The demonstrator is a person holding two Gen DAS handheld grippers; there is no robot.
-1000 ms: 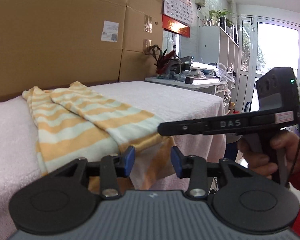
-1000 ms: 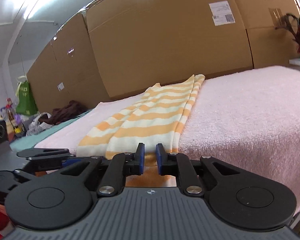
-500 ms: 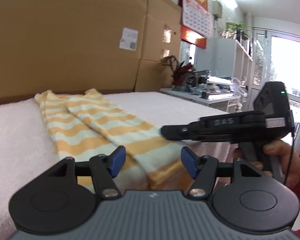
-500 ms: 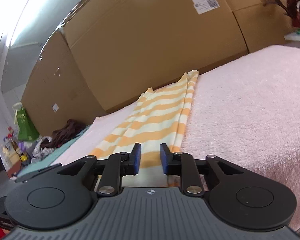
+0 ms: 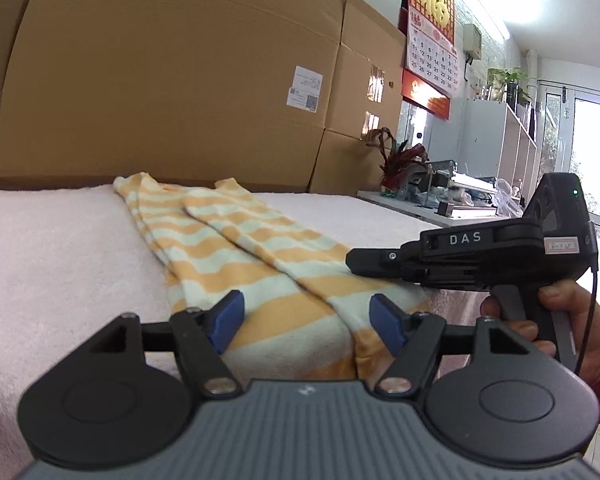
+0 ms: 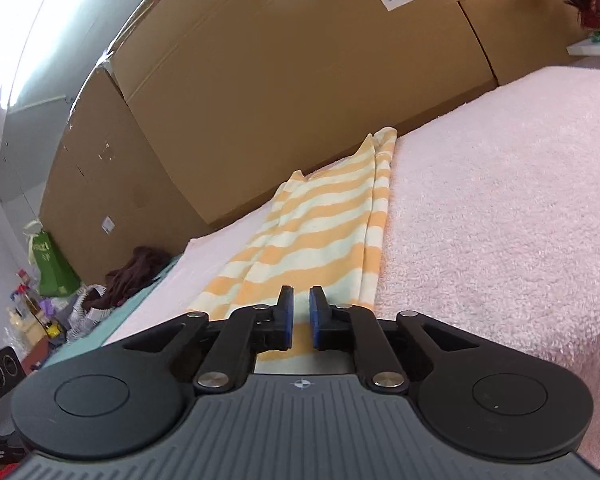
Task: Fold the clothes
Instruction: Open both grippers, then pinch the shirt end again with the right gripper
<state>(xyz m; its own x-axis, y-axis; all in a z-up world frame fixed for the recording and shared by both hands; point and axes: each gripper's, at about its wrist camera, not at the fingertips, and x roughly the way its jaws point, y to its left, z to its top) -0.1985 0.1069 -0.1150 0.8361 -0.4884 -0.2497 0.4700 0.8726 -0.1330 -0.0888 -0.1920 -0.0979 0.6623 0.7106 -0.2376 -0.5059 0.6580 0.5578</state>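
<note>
one long orange-and-cream striped knit garment (image 5: 236,248) lies folded lengthwise into a narrow band on the fluffy pale pink terry cover (image 5: 60,264) of the table, running from the lower centre of the left wrist view up toward the cardboard wall. its fabric looks soft and slightly napped, with wavy horizontal stripes; two pointed ends stick up at the far edge, and the near end droops over the table's front edge. in the right wrist view the same garment (image 6: 324,224) runs from the centre bottom diagonally to the upper middle, with a doubled fold along its right side.

two black plastic grippers with blue rubber pads are in view. the left gripper (image 5: 306,320) sits at the bottom centre of its view, jaws spread wide and just opened further, with the near end of the garment seen between the pads but not pinched. the right gripper (image 6: 301,318) has been closing; its pads now stand nearly together with a thin slit between them, and no cloth is visibly caught there. from the left wrist view it appears at the right (image 5: 354,260) as a long matte bar marked "das", its tip over the garment's right edge, held by one hand (image 5: 572,320) with a red sleeve.

several large smooth brown cardboard boxes (image 5: 172,80) fill the background, two of them bearing white labels.
</note>
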